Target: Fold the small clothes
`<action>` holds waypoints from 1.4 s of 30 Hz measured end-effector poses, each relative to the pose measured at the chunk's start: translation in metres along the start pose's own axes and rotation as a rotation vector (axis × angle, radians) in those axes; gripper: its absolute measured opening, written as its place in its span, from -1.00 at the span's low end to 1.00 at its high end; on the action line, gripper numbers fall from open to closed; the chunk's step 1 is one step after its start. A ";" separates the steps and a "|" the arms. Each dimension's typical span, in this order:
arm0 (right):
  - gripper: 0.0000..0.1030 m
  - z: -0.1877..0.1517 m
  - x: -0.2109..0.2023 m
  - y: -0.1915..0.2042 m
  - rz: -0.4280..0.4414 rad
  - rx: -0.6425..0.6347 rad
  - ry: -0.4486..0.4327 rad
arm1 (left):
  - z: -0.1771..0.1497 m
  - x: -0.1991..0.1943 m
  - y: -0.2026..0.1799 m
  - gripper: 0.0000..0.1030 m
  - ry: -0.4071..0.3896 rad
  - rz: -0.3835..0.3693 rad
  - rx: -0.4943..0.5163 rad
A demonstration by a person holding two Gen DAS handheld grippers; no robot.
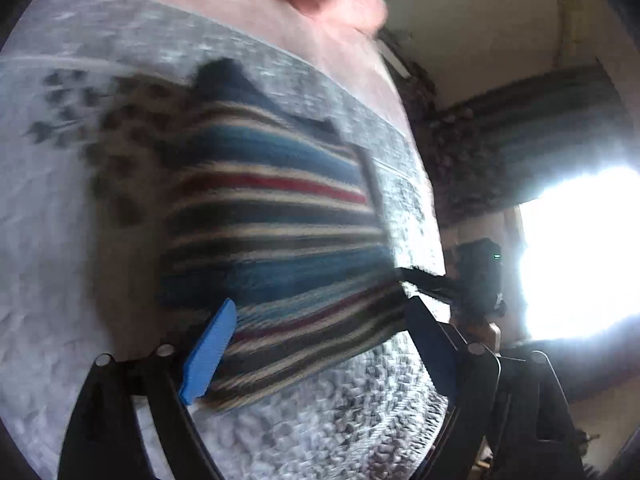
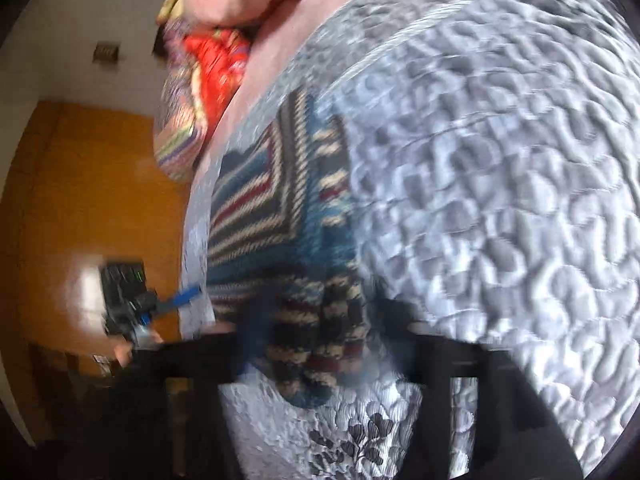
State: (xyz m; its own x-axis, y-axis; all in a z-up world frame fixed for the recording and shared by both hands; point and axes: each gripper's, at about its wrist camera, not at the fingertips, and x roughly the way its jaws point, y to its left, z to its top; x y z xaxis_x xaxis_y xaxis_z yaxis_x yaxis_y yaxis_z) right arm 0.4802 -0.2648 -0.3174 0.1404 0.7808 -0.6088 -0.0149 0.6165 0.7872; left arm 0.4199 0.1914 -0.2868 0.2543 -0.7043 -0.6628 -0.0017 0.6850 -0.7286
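Garment (image 1: 276, 216): small striped knit in blue, navy, cream and red, lying on a grey quilted bedspread (image 1: 340, 412) with a dark floral print; both views blurred. Left gripper (image 1: 316, 344): blue pads spread wide, the garment's near edge between them, not pinched. Right gripper (image 2: 316, 340): low over the knit's near end; blur hides whether its fingers are apart or pressed together. Pink fabric (image 1: 320, 36) beyond the bedspread.
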 end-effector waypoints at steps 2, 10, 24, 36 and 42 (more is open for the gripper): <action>0.49 0.010 -0.001 -0.002 0.052 0.037 -0.004 | -0.005 -0.001 0.014 0.69 0.001 0.012 -0.029; 0.63 0.048 0.014 -0.016 0.150 0.113 0.011 | -0.020 0.010 0.051 0.70 0.028 -0.021 -0.106; 0.67 0.088 0.082 -0.007 0.209 0.052 0.160 | -0.023 0.066 0.065 0.69 0.058 -0.123 -0.139; 0.69 0.110 0.136 0.032 0.208 -0.004 0.223 | -0.010 0.099 0.066 0.67 0.089 -0.246 -0.136; 0.66 0.110 0.153 0.042 0.186 -0.024 0.213 | -0.011 0.113 0.051 0.67 0.098 -0.212 -0.162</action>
State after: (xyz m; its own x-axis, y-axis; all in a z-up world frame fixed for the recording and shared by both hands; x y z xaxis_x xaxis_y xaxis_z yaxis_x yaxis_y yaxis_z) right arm 0.6097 -0.1305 -0.3662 -0.0782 0.8828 -0.4633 -0.0446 0.4611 0.8862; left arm 0.4376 0.1443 -0.4007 0.1708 -0.8486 -0.5008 -0.1148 0.4877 -0.8655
